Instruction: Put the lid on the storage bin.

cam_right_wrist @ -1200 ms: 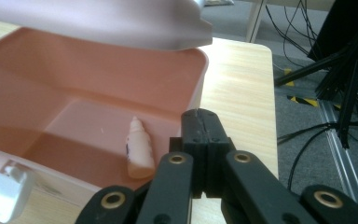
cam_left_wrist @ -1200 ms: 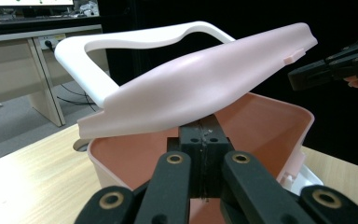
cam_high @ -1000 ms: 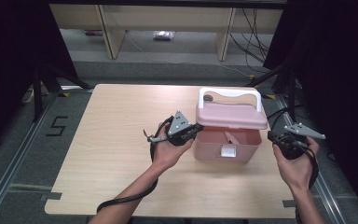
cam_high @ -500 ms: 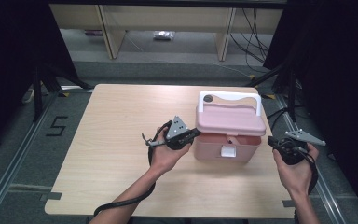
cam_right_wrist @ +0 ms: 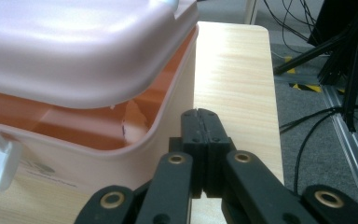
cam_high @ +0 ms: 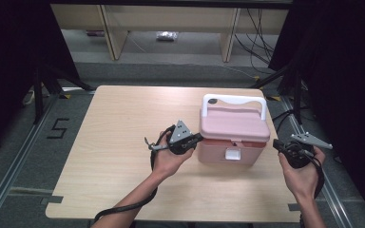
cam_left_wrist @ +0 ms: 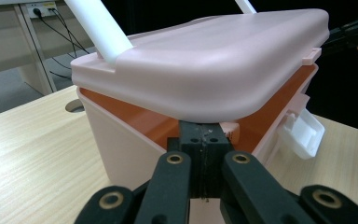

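Since the earlier frame, the pale pink plastic lid [cam_high: 234,122] of the pink carry box with a white handle [cam_high: 228,149] has risen off the box's near rim, and the left gripper [cam_high: 194,139] has pushed in under the lid's left edge; the right gripper [cam_high: 281,146] has eased slightly back from the box's right side. Left gripper view: jaws pressed together with nothing between them, tips sitting just under the lid's lip and apparently touching it, over the orange interior [cam_left_wrist: 135,116]. Right gripper view: jaws likewise pressed together and empty, tips just beside the box's right wall, apart from the lid. Box stands on the right half of the light wooden table [cam_high: 123,137], between the two grippers, long axis running left to right; white front latch [cam_high: 232,154] hangs loose (released, by the look of it). Lid tilts up at the near side, presumably hinged at the far side. Judgement: the coming lift turns on the left gripper, which lies directly under the lid edge with the box to its right; pushing upward there should swing the lid farther back. Right gripper is nearer the body and could steady it.
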The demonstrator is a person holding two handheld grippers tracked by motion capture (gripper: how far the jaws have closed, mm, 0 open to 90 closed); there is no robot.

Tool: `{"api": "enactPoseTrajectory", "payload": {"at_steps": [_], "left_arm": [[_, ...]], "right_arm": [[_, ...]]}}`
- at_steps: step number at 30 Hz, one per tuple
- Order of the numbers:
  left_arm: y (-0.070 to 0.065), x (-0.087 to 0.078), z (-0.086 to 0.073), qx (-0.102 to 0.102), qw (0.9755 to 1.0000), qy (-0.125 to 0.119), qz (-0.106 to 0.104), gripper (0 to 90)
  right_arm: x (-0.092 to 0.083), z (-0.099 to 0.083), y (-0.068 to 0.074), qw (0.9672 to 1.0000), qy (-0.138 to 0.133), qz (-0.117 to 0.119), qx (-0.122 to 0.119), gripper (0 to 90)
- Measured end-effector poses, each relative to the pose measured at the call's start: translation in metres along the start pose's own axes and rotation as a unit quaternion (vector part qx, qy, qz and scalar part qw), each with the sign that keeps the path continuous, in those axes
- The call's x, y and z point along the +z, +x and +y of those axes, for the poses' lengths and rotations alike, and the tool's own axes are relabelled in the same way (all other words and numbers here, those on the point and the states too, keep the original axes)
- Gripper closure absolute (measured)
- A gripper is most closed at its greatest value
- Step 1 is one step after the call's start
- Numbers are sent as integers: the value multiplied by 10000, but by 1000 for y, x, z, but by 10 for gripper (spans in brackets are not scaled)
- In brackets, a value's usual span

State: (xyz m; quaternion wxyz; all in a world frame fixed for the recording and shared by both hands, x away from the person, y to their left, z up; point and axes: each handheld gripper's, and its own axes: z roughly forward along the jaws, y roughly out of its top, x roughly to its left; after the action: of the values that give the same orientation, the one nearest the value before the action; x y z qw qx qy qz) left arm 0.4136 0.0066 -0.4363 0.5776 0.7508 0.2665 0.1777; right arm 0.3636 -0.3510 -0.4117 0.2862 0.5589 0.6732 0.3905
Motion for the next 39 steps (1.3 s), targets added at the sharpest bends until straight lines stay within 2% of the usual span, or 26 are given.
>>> {"api": "enactPoseTrajectory", "payload": {"at_steps": [4,5,6,10,12,13,16,17,18,20,23,24,25,26,27,28,29,30,31,32,33,34,35,36,37,39], "left_arm": [[-1,-3,0,51,9999,90,34,900],[0,-4,0,71,9999,102,32,900],[0,-6,0,88,9999,110,56,900],[0,-13,2,130,9998,111,107,900],[0,-16,2,163,9998,109,107,900],[0,-17,1,153,9998,111,111,900],[1,-21,-3,163,9997,102,124,900],[2,-23,-3,157,9997,90,136,900],[3,-25,-4,142,9998,79,143,900],[5,-29,-4,160,9997,26,173,900],[8,-37,-4,180,9995,-36,252,900],[10,-39,-5,181,9994,-54,285,900],[11,-42,-6,172,9992,-84,339,899],[13,-45,-6,194,9990,-94,385,899],[16,-48,-8,192,9988,-111,441,897],[18,-52,-10,202,9985,-122,488,892],[21,-55,-12,186,9981,-139,576,883],[24,-59,-14,197,9976,-146,651,871],[27,-63,-17,195,9971,-150,721,860],[30,-67,-20,184,9965,-147,804,853],[33,-72,-24,178,9958,-136,890,845],[37,-76,-28,128,9952,-126,964,837],[40,-80,-32,39,9945,-162,1037,828],[43,-85,-36,-57,9935,-160,1129,814],[46,-89,-41,-130,9923,-186,1221,804],[53,-99,-50,-204,9897,-161,1405,787]], "right_arm": [[0,-1,-1,10000,-4,-28,-50,900],[0,-2,2,9998,46,3,174,899],[0,-2,2,9998,45,7,216,897],[1,-2,1,9999,24,-81,136,896],[0,-2,1,9998,23,-20,205,895],[2,-2,-2,10000,30,-74,1,893],[3,-4,-2,10000,36,-39,15,886],[3,-4,1,9998,80,-30,199,884],[4,-5,-2,10000,33,-89,29,883],[4,-7,-1,9999,88,-69,120,881],[5,-8,-3,10000,20,-63,57,876],[5,-8,-2,9999,22,-27,119,875],[5,-9,-2,9998,16,-19,218,874],[7,-11,-3,9999,-38,-43,123,871],[6,-11,-4,10000,23,-65,66,869],[6,-12,-2,9997,121,-103,204,863],[7,-13,-4,9999,62,-22,83,857],[8,-15,-3,9998,78,-109,148,851],[8,-16,-5,10000,17,-64,23,848],[10,-18,-4,9999,41,-137,68,844],[13,-20,-5,9999,2,-78,97,839],[12,-22,-5,9999,39,1,161,834],[15,-24,-6,9999,-39,-46,159,829],[16,-26,-5,9996,-32,-61,268,819],[17,-28,-8,9999,-21,-115,94,812],[19,-32,-8,9998,-28,-136,130,798]]}}
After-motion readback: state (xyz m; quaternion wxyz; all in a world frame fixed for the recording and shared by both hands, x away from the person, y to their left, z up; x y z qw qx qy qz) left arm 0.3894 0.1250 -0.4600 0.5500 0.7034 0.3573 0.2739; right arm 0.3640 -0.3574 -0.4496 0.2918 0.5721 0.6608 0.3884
